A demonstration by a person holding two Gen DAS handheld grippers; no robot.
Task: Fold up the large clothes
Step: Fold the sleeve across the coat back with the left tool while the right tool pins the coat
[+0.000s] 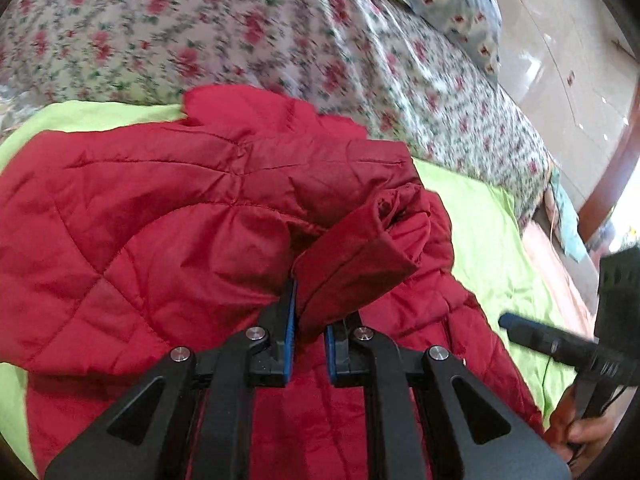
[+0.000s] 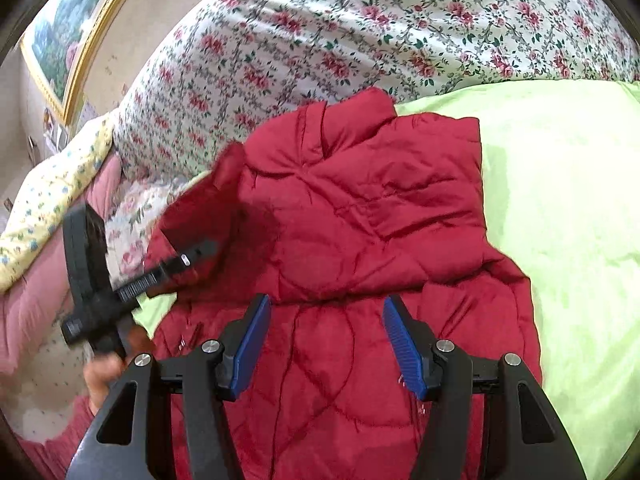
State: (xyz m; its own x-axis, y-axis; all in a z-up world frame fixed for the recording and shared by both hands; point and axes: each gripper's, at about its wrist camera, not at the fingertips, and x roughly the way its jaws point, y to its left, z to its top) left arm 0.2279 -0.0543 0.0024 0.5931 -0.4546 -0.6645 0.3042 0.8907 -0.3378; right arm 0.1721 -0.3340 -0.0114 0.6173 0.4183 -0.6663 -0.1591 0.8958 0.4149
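A red quilted jacket (image 1: 160, 220) lies spread on a lime green sheet (image 1: 480, 232) on a bed. My left gripper (image 1: 314, 308) is shut on the cuff of one sleeve (image 1: 360, 256), and the sleeve hangs folded across the jacket's body. In the right wrist view the same jacket (image 2: 360, 208) fills the middle. My right gripper (image 2: 328, 304) hovers open just above the jacket's lower half, with nothing between its blue pads (image 2: 252, 344). The left gripper (image 2: 192, 256) shows blurred at the jacket's left side, where it holds the sleeve.
A floral quilt (image 2: 320, 40) is bunched up behind the jacket. Bare green sheet (image 2: 560, 200) lies right of the jacket. A framed painting (image 2: 68, 40) hangs on the wall at the far left. A person's hand (image 1: 588, 436) holds the right gripper's handle.
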